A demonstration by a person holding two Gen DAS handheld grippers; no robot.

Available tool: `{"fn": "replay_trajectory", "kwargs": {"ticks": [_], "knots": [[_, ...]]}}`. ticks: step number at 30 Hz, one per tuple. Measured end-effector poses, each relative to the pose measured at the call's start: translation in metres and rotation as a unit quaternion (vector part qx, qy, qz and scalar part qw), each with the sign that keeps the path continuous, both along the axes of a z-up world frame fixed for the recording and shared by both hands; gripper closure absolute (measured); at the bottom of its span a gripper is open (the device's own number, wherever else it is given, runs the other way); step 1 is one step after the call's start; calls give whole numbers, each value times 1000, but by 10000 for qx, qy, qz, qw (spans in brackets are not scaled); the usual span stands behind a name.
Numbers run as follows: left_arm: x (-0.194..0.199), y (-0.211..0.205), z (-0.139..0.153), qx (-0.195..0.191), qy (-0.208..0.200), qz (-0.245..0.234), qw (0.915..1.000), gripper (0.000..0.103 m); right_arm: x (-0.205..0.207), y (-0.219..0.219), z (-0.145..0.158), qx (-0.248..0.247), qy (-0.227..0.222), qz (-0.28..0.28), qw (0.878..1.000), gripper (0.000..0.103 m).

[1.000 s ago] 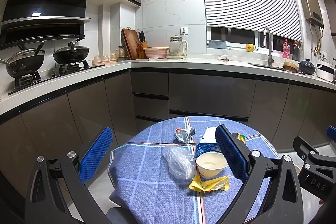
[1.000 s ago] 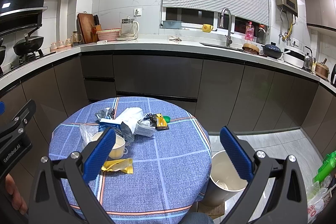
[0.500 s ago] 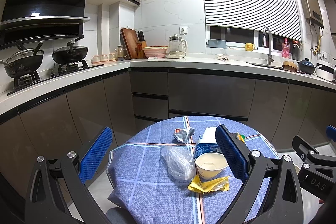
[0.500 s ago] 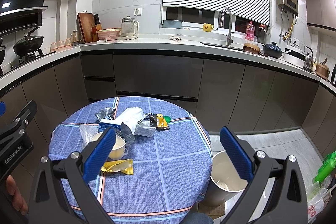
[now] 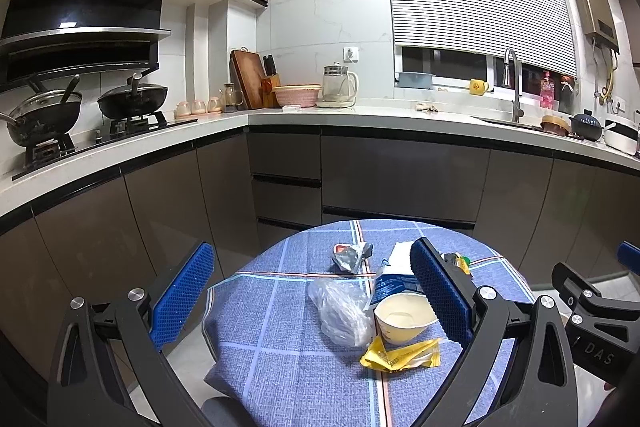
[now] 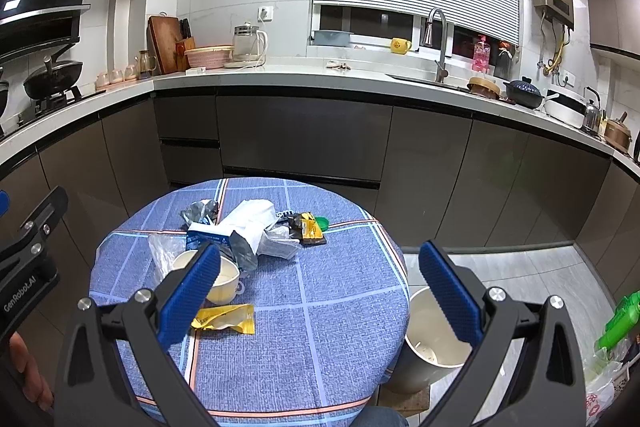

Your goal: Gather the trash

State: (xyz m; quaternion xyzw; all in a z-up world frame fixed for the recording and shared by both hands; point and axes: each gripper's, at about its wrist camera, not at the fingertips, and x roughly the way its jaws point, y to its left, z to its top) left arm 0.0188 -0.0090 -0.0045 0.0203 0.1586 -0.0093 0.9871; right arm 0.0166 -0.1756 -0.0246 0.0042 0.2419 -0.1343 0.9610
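Both my tools spread wide, empty: left tool (image 5: 312, 287), right tool (image 6: 320, 277). Trash heaped mid-tabletop (image 6: 320, 347). Yellow wrapper (image 6: 224, 319) nearest, ahead-left of right tool, long axis crosswise. Bin (image 6: 432, 339) right, on floor.

Round table (image 6: 320, 327), blue checked cloth: wrappers (image 6: 224, 319), paper cup (image 6: 224, 273), bag (image 5: 340, 311).

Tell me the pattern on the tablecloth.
The tablecloth is blue with a pale and orange line grid; clearest in the right wrist view.
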Motion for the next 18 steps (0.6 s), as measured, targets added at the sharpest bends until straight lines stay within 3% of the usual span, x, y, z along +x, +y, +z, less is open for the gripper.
{"fn": "replay_trajectory", "kwargs": {"ticks": [10, 15, 18], "knots": [[27, 5, -14, 11, 228, 76, 9997, 8, 25, -1, -11, 21, 187, 81, 9998, 3], [54, 19, -36, -113, 595, 45, 9982, 8, 41, -8, -33, 503, 40, 704, 9962, 3], [72, 31, -56, -227, 904, -290, 9952, 9, 56, -5, -56, 549, 211, 1146, 9917, 3]]}}
